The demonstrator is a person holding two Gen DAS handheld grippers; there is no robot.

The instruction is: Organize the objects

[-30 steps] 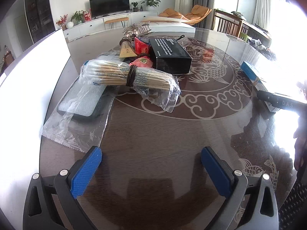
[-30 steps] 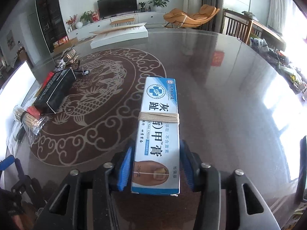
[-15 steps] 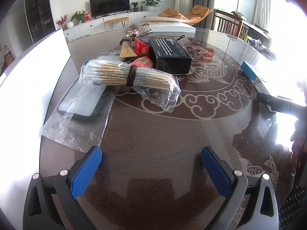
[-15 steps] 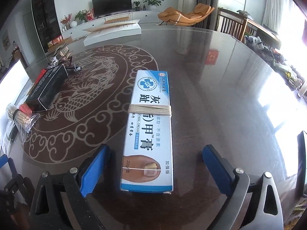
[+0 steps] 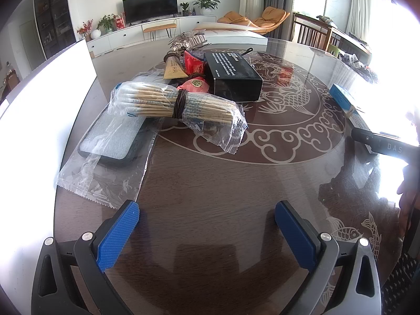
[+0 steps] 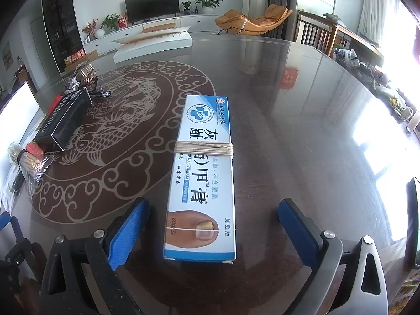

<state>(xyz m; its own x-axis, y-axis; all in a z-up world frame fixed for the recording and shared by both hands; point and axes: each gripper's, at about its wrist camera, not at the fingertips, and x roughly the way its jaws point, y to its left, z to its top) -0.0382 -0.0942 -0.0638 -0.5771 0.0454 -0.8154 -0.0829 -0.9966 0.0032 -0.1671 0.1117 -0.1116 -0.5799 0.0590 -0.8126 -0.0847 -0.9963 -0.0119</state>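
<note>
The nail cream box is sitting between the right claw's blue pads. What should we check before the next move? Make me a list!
1. Right claw open, pads clear of the nail cream box: ok.
2. Box lying flat on the table: ok.
3. String around the box in place: ok.
4. Left claw open with nothing between its pads: ok.
5. Chopstick bundle resting steady on the pile: cannot tell.

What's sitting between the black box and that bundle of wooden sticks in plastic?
In the left wrist view, a small pink-red pouch with a gold emblem lies between the black box and the stick bundle.
</note>
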